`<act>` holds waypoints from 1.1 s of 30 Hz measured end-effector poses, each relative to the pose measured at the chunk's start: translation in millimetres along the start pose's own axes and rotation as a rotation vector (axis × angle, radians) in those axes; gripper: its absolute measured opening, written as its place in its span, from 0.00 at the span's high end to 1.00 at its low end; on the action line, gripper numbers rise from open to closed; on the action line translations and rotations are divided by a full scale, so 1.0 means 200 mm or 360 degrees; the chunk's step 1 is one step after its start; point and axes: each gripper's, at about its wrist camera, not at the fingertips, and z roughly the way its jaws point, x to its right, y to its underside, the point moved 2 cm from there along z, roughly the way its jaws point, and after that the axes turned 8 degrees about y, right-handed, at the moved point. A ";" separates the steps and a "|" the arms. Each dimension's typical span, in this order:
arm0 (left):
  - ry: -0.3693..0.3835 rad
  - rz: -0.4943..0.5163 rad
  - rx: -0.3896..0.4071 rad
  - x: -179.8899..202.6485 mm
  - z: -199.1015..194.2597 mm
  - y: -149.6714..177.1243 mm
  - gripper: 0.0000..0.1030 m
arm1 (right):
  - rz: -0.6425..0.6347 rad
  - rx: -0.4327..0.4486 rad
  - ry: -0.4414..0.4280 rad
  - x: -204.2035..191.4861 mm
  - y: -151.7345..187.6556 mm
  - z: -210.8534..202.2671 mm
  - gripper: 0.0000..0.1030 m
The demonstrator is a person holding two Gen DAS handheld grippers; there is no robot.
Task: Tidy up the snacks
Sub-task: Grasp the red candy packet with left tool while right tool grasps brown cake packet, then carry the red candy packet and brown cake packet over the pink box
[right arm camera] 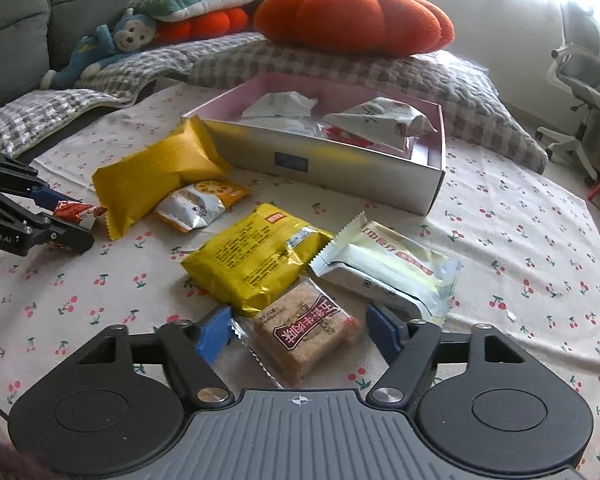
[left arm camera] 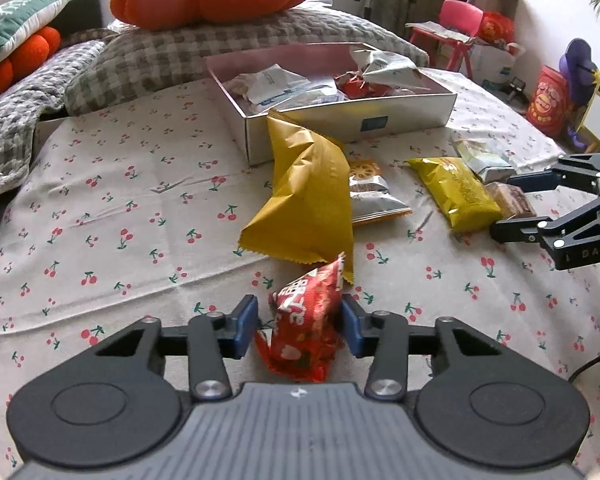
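My left gripper point(left arm camera: 300, 322) is open with a red snack packet point(left arm camera: 306, 320) lying between its blue pads; a narrow gap shows on the left side. It also shows in the right wrist view point(right arm camera: 66, 216). My right gripper point(right arm camera: 300, 334) is open around a brown cake bar point(right arm camera: 306, 330) on the sheet, not touching it. A silver box point(right arm camera: 320, 160) holds several packets. A large yellow bag point(left arm camera: 308, 200) leans by the box. A yellow-green pack point(right arm camera: 256, 260), an orange-silver packet point(right arm camera: 200, 204) and a white wafer pack point(right arm camera: 388, 268) lie loose.
The cherry-print sheet point(left arm camera: 120, 208) covers the bed. Checked pillows point(left arm camera: 200, 48) and an orange pumpkin cushion point(right arm camera: 352, 16) lie behind the box. A plush monkey point(right arm camera: 112, 44) sits far left. An office chair point(right arm camera: 580, 92) and a red stool point(left arm camera: 456, 28) stand beyond the bed.
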 end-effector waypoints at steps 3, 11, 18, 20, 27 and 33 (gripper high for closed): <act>-0.0006 0.0019 -0.0001 0.01 0.00 0.00 0.65 | -0.0020 0.0011 0.0004 -0.01 0.00 -0.01 0.41; 0.0025 0.0009 -0.0013 0.03 -0.03 -0.02 0.71 | -0.0001 0.0016 -0.0020 0.00 -0.02 -0.04 0.46; 0.0052 -0.0039 0.0019 0.02 -0.08 -0.03 0.71 | 0.0036 0.0020 -0.0042 0.02 -0.05 -0.09 0.47; 0.0059 -0.0041 0.0032 0.03 -0.10 -0.04 0.71 | 0.0049 0.0025 -0.0045 0.03 -0.06 -0.10 0.47; 0.0095 -0.0067 0.0099 0.05 -0.17 -0.08 0.71 | 0.0077 0.0053 -0.0058 0.04 -0.09 -0.15 0.47; 0.0108 -0.0092 0.0140 0.06 -0.19 -0.11 0.71 | 0.0110 0.0084 -0.0069 0.06 -0.14 -0.17 0.47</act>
